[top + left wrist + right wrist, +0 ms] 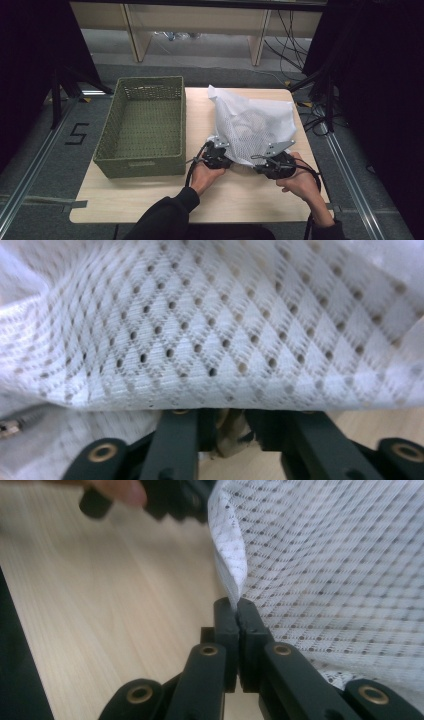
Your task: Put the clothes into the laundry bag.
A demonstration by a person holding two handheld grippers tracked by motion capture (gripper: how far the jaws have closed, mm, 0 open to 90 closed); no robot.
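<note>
The basket (140, 127), green and woven, stands empty on the desk (145, 200) along its left edge, with its right wall just beside the bag (252, 125). The bag is a white mesh laundry bag lying on the right half of the desk, from the far edge toward the near one, and it appears to hold something pale; what that is cannot be told. The left gripper (216, 156) is at the bag's near left corner. In the left gripper view its jaws stand a little apart under the mesh (210, 330), with a pale scrap between them; whether they grip the cloth cannot be told. The right gripper (272, 164) is at the near right corner. In the right gripper view its jaws are closed tight on a folded edge of the bag (230, 575). The step in hand is judged to be a two-point lift of the bag, probably toward the basket. Confirm that the left jaws hold cloth before lifting. Raise both grippers together and level, so the load does not slide to one corner. Keep the edge taut between the grips. Clear the basket's right wall before moving left.
</note>
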